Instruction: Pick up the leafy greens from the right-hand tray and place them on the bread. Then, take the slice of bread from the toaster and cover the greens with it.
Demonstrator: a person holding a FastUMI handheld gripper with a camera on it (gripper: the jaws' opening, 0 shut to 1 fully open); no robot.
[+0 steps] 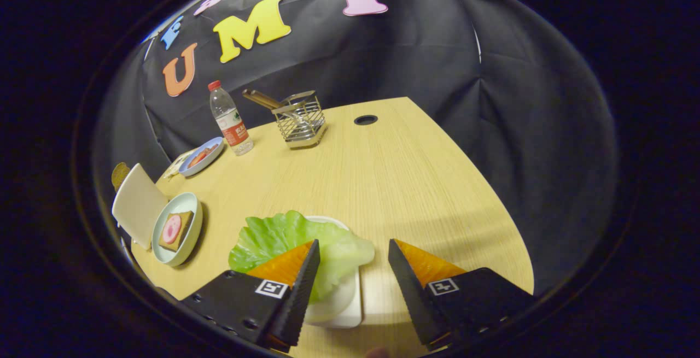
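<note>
With the gripper [350,262] spread wide and holding nothing, the lettuce leaf [295,243] lies on its white tray [342,309] mostly under the left finger, so closing here may pinch only the leaf's edge and drop it.

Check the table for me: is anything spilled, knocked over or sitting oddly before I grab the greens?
Nothing spilled or toppled. The leafy greens overhang their white tray, and the open gripper straddles them. The bread lies flat in its bowl.
</note>
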